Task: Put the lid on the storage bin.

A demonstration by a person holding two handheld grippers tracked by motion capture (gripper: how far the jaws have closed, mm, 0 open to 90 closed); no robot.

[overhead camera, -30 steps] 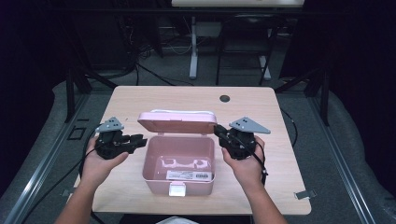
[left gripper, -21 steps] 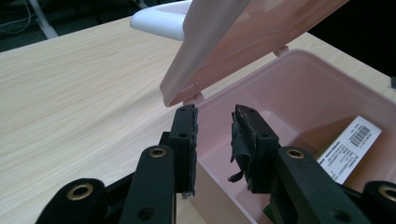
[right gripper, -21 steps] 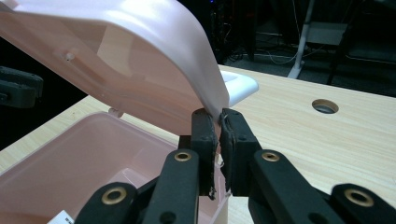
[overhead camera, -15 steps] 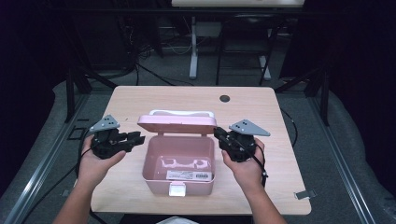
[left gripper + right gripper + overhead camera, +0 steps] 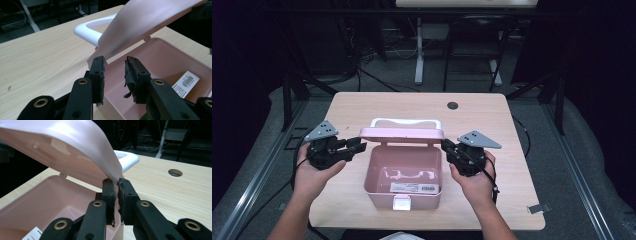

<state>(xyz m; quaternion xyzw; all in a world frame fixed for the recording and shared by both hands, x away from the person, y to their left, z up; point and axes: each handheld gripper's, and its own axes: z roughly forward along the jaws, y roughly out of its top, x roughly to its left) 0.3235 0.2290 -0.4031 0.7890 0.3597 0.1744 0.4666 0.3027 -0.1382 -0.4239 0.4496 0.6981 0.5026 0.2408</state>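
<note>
A pink plastic box [image 5: 370,172] stands open near the table's front edge, its lid [image 5: 402,135] raised and tipped back with a white handle [image 5: 406,121] on top. My right gripper [image 5: 446,146] is shut on the lid's right front corner; in the right gripper view the lid's edge [image 5: 110,170] runs down between the closed tips [image 5: 117,182]. My left gripper [image 5: 359,146] sits by the lid's left corner, open. In the left gripper view its pads [image 5: 113,61] stand apart, with the lid [image 5: 140,22] just beyond them, untouched. A white barcode label [image 5: 414,187] lies on the box floor.
The box has a white latch [image 5: 402,202] on its front wall. A round cable hole [image 5: 452,105] sits in the wooden table [image 5: 362,107] at the back right. Dark floor, cables and a desk leg lie beyond the far edge.
The lid has swung further up and back, so the white handle now shows above it. My left gripper has edged slightly left. The right hand has stayed put.
</note>
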